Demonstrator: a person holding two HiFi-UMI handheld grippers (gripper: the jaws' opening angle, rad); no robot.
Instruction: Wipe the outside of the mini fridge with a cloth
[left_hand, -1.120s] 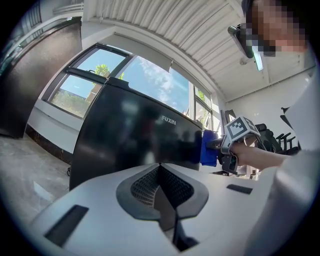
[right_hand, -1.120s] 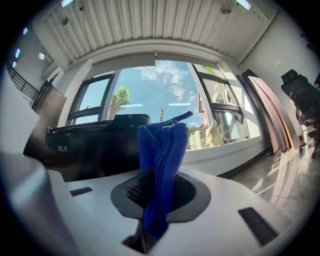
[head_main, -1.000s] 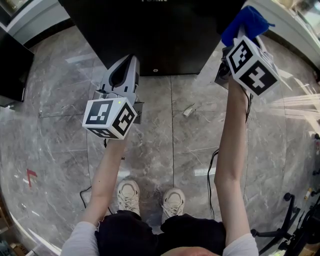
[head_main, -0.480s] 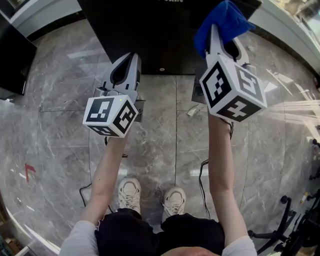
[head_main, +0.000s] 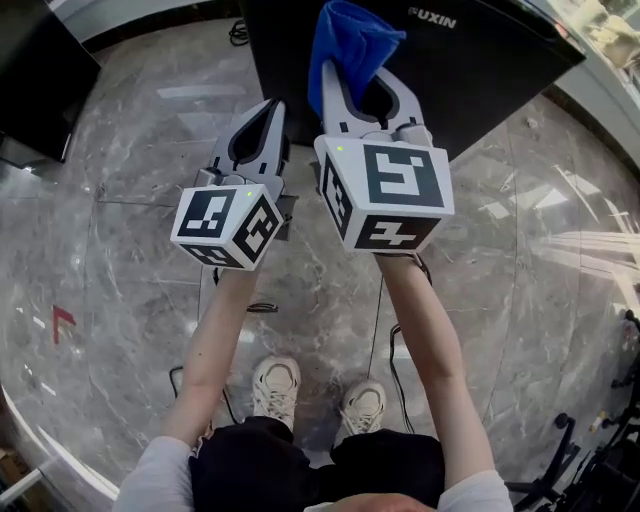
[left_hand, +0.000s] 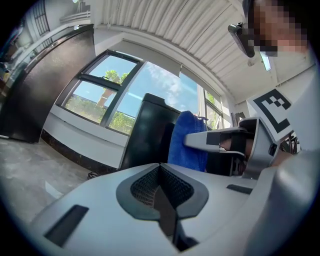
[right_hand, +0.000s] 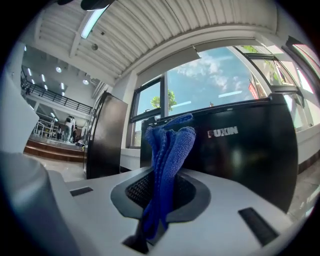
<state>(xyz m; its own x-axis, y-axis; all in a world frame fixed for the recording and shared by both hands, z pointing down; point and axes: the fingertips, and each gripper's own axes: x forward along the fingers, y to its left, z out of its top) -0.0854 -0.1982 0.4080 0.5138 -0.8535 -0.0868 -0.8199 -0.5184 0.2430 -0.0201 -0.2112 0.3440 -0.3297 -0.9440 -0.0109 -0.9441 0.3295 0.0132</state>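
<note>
head view steeply down, gripper views forward along jaws; all share the mini fridge (head_main: 480, 70)

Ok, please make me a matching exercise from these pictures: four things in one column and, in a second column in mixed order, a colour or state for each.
Things:
1. cloth
2. mini fridge
3. left gripper
4. shoes

Colours or states:
A. shut, nothing between the jaws
B. black
C. white
D. blue, pinched in the right gripper

Pairs: 1-D, 2-B, 3-A, 4-C
</note>
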